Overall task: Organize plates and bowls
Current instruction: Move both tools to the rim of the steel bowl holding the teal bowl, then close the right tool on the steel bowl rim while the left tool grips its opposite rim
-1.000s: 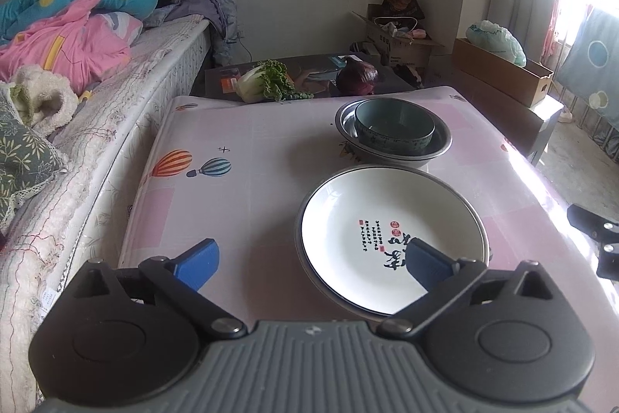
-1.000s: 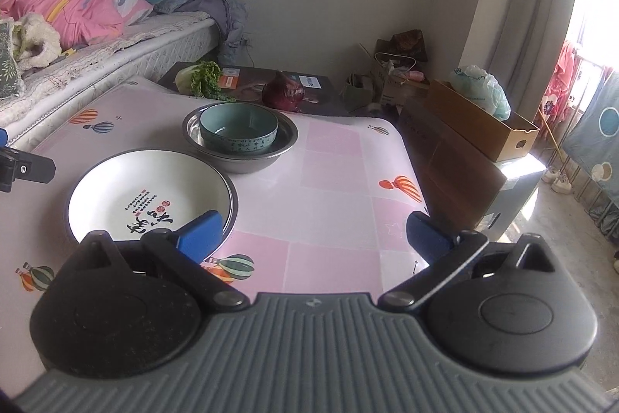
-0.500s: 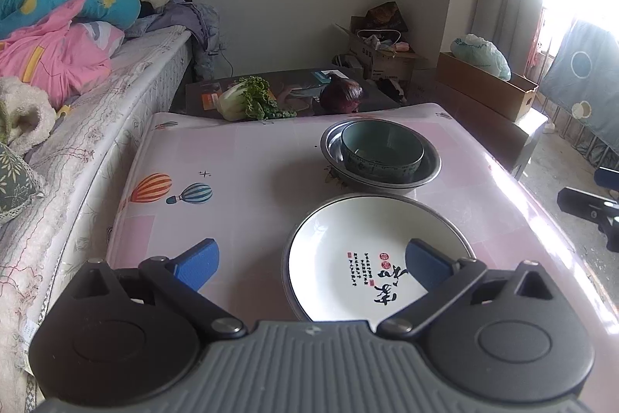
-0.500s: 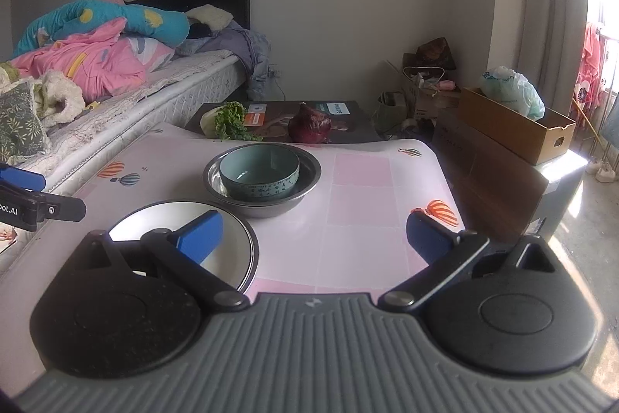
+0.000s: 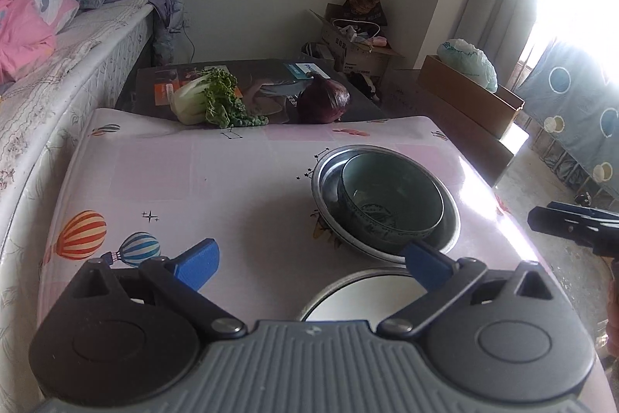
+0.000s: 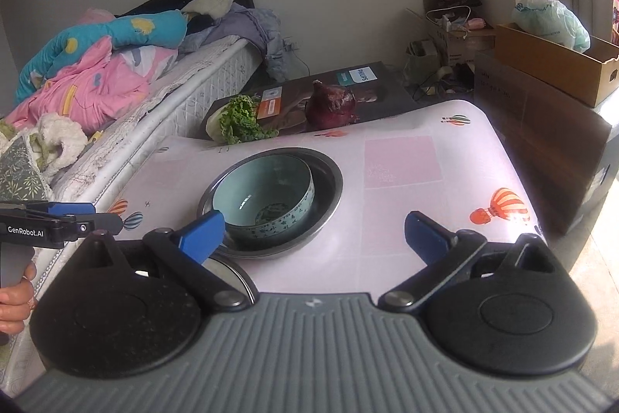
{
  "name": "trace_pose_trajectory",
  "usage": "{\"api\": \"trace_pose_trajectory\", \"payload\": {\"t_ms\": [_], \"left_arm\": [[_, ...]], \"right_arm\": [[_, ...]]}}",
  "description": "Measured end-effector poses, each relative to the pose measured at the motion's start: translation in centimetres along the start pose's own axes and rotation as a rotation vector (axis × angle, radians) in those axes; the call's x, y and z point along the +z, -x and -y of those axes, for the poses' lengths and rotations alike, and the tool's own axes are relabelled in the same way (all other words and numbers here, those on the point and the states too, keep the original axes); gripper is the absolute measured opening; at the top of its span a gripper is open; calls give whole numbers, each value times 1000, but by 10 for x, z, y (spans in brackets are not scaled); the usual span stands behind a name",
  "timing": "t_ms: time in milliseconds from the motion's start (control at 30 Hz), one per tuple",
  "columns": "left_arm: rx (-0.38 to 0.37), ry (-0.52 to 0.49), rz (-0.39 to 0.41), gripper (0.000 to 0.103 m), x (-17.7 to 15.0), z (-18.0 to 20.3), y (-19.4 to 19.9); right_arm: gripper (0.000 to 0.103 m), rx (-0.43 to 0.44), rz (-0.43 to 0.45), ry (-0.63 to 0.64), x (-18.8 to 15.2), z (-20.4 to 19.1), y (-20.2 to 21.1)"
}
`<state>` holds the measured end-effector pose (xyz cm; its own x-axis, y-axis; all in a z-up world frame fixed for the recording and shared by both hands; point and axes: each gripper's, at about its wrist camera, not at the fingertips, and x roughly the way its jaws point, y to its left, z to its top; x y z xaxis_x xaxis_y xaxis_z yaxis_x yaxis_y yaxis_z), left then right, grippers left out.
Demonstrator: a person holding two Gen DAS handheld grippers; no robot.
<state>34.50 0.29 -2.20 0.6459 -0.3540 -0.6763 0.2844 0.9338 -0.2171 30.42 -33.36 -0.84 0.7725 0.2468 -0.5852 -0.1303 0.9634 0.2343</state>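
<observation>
A teal patterned bowl (image 5: pixel 390 202) (image 6: pixel 267 200) sits inside a wider steel bowl (image 5: pixel 329 177) (image 6: pixel 329 180) on the pink table. A white plate (image 5: pixel 356 297) lies nearer me, mostly hidden behind my left gripper; only its rim (image 6: pixel 228 269) shows in the right wrist view. My left gripper (image 5: pixel 309 260) is open and empty above the table, just short of the bowls. My right gripper (image 6: pixel 314 234) is open and empty, its left finger over the steel bowl's near rim. Each gripper shows at the edge of the other's view (image 5: pixel 572 225) (image 6: pixel 58 223).
A cabbage (image 5: pixel 209 101) and a red onion (image 5: pixel 323 101) lie on a dark box (image 6: pixel 359 91) at the table's far edge. A bed (image 5: pixel 58 76) with bedding runs along the left. Cardboard boxes (image 6: pixel 553 64) stand at the right.
Both grippers have drawn back and tilted up; the plate has slid out of view under them and the bowls sit lower and closer in frame. Both stay open.
</observation>
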Motion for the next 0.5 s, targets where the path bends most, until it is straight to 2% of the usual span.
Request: {"api": "trace_pose_trajectory", "payload": {"t_ms": [33, 200, 333, 500], "left_arm": [[-12, 29, -19, 100, 5, -4, -10], [-55, 148, -96, 70, 22, -25, -51], [-62, 182, -128, 65, 28, -30, -72], [-85, 216, -169, 51, 33, -33, -91]], "right_arm": [[93, 4, -13, -2, 3, 1, -9], [67, -15, -89, -50, 17, 12, -60], [59, -12, -139, -89, 21, 23, -91], [49, 0, -179, -130, 15, 32, -113]]}}
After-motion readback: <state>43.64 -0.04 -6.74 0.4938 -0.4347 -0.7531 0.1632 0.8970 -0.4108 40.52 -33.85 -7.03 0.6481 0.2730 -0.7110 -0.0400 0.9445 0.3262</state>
